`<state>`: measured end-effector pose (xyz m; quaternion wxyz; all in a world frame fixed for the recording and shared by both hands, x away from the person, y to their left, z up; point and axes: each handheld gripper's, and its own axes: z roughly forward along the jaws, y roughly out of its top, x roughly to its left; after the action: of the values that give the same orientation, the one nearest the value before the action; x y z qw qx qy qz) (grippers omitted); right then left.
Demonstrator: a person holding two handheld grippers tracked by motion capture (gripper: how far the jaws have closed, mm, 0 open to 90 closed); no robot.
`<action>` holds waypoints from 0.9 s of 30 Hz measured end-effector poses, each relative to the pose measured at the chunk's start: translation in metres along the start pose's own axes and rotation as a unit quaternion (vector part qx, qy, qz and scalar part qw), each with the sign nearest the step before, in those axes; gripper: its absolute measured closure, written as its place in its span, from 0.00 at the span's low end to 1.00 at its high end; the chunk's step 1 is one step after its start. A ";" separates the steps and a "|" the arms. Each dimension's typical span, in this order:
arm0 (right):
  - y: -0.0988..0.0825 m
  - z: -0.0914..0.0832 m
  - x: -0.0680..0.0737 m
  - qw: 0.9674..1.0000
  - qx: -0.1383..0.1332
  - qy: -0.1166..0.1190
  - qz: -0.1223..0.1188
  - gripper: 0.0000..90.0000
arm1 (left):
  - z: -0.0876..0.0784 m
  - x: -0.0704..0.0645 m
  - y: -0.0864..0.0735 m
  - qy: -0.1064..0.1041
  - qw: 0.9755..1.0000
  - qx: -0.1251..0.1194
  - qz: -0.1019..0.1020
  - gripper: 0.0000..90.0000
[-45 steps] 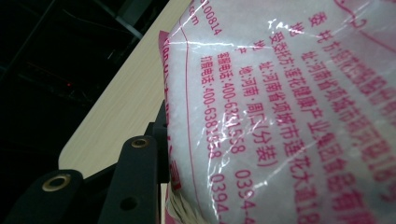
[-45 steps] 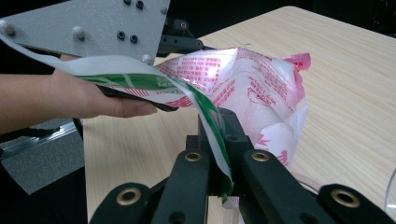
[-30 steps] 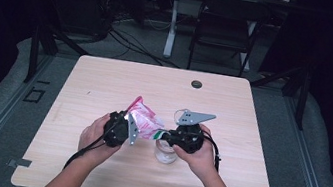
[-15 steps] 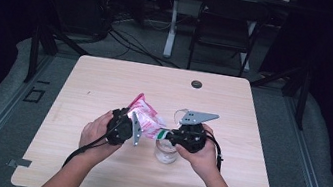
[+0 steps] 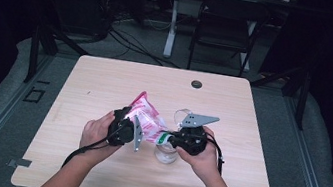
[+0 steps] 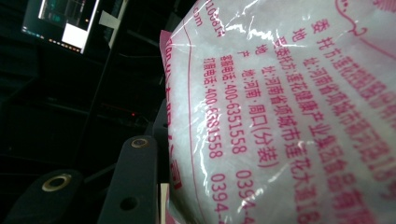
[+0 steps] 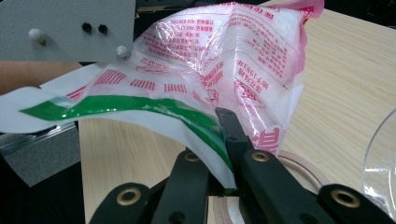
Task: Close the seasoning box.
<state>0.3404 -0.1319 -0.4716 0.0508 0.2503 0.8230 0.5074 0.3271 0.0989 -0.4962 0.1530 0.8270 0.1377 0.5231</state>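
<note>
two grippers are seen sharing one pink-printed bag [image 5: 148,116], held above the table [image 5: 105,84]. its body is gripped by the left gripper [image 5: 124,128]; its green-striped edge is pinched in the right gripper [image 7: 223,154], apparently so it tips toward the clear cup [image 5: 165,152] below.
</note>
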 end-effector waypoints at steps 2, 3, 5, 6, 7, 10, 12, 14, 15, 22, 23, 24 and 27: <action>0.000 0.000 0.000 1.000 -0.001 -0.001 0.000 1.00 | 0.000 0.000 0.000 0.002 1.000 -0.001 0.003 0.69; -0.002 -0.001 0.001 1.000 -0.003 -0.002 0.001 1.00 | 0.000 -0.001 0.000 0.003 1.000 -0.004 0.004 0.69; -0.002 -0.001 0.001 1.000 -0.002 -0.004 -0.001 1.00 | 0.000 -0.001 0.000 0.005 1.000 -0.009 0.010 0.69; -0.003 -0.001 0.001 1.000 -0.002 -0.004 -0.001 1.00 | 0.000 -0.002 0.000 0.008 1.000 -0.010 0.012 0.69; -0.003 -0.001 0.002 1.000 -0.001 -0.004 -0.001 1.00 | 0.000 -0.003 0.001 0.009 1.000 -0.011 0.015 0.69; -0.004 -0.002 0.002 1.000 0.000 -0.007 0.000 1.00 | 0.000 -0.003 0.001 0.010 1.000 -0.013 0.018 0.69; -0.005 -0.002 0.002 1.000 0.000 -0.008 0.000 1.00 | 0.001 -0.004 0.001 0.011 1.000 -0.013 0.017 0.69; -0.005 -0.003 0.002 1.000 0.002 -0.008 0.001 1.00 | 0.000 -0.005 0.002 0.013 1.000 -0.013 0.019 0.69; -0.006 -0.002 0.001 1.000 0.002 -0.009 0.002 1.00 | 0.000 -0.005 0.002 0.016 0.999 -0.011 0.028 0.69; -0.007 -0.001 0.001 1.000 0.000 -0.008 0.006 1.00 | -0.001 -0.004 0.003 0.020 0.999 -0.009 0.035 0.69; -0.007 -0.001 0.001 1.000 -0.001 -0.009 0.007 1.00 | -0.001 -0.005 0.003 0.021 0.999 -0.008 0.037 0.69; -0.007 -0.001 0.001 1.000 -0.001 -0.010 0.007 1.00 | -0.001 -0.004 0.004 0.023 0.999 -0.008 0.040 0.69; -0.007 -0.002 -0.001 1.000 -0.005 -0.010 0.012 1.00 | -0.002 -0.004 0.005 0.026 0.999 -0.009 0.047 0.69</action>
<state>0.3375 -0.1367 -0.4767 0.0541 0.2648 0.8170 0.5093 0.3241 0.0924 -0.4969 0.1321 0.8175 0.0978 0.5520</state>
